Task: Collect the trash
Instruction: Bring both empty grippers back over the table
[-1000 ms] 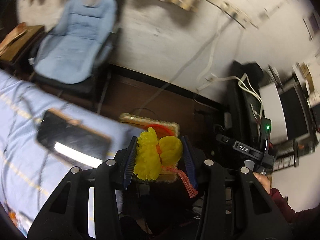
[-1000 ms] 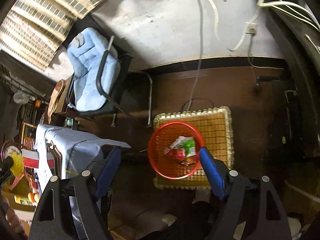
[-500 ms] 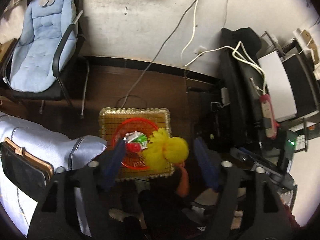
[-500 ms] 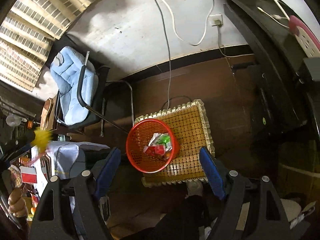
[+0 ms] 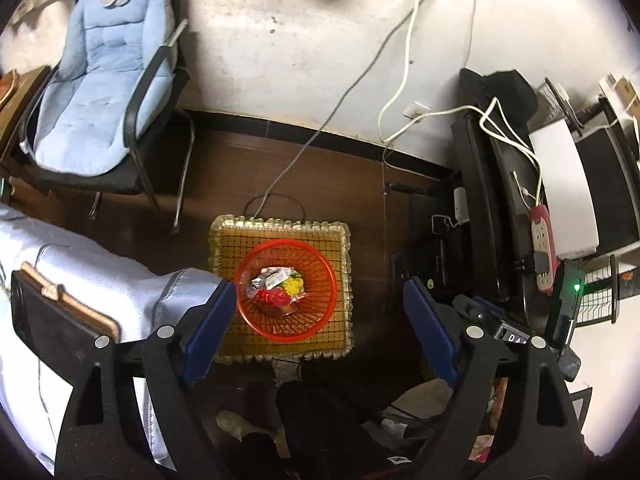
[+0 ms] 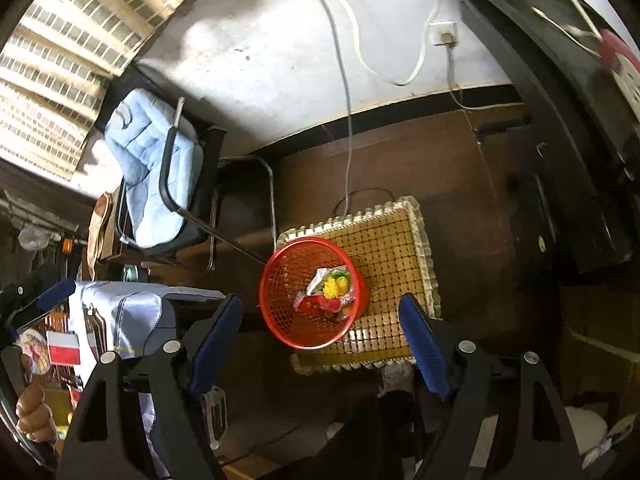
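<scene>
Both tools, left (image 5: 316, 308) and right (image 6: 320, 328), hang gaping and empty high over the red basket (image 5: 287, 289) on the woven mat (image 5: 280, 280), presumably for a drop; yellow trash (image 5: 292, 286) lies inside among wrappers (image 5: 270, 278).

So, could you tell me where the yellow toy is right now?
The yellow toy lies inside the red basket among wrappers, on the woven mat, below and between both open grippers.
</scene>
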The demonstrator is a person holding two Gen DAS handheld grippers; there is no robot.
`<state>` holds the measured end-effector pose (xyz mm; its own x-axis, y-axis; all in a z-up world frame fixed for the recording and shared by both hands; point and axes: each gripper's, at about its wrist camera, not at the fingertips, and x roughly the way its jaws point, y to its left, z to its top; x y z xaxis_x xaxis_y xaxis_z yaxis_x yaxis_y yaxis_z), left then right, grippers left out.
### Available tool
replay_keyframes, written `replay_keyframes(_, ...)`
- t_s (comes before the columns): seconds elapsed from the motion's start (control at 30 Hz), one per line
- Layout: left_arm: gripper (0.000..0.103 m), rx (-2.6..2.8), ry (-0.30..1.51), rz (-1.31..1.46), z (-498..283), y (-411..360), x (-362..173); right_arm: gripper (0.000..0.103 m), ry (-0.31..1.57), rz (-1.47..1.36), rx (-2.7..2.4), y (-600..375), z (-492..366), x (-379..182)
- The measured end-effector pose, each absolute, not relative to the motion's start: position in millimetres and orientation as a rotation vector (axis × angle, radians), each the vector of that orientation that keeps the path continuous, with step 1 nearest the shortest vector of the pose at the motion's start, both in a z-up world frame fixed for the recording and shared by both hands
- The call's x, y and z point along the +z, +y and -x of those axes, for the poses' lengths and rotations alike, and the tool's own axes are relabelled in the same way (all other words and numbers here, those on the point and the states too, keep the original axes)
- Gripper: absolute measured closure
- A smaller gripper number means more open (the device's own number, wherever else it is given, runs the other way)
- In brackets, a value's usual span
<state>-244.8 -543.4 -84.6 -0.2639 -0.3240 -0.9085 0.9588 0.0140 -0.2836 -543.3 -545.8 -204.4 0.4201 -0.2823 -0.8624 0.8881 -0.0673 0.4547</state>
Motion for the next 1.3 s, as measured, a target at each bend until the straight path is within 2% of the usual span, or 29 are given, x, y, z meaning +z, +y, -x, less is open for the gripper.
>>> replay_keyframes(0.23,0.020,-1.477,1.204,-0.717,210.1,-518.2,-81.6,0.022,0.650,-1.184,-1.021,-540.2,492.2,-175.3)
replay_keyframes(0.5,0.020,-1.452,1.142,-0.641,167.3,-482.0,-61.8,0.018,0.708,-1.039,-1.023,-516.4,444.6,-136.6)
replay_keyframes(0.87,0.020,-1.268,1.159,-0.455,69.8,-402.7,-55.1,0.016,0.766,-0.911,-0.934,-501.0,371.2,-103.8)
replay_keyframes(1.07,0.020,-1.089,1.188,-0.316,-0.9,-331.8,-60.1,0.015,0.818,-0.832,-0.814,-491.5,308.3,-91.2)
replay_keyframes(1.3,0.020,-0.785,1.194,-0.122,-72.6,-204.7,-65.0,0.015,0.916,-0.686,-0.584,-463.3,200.2,-78.4)
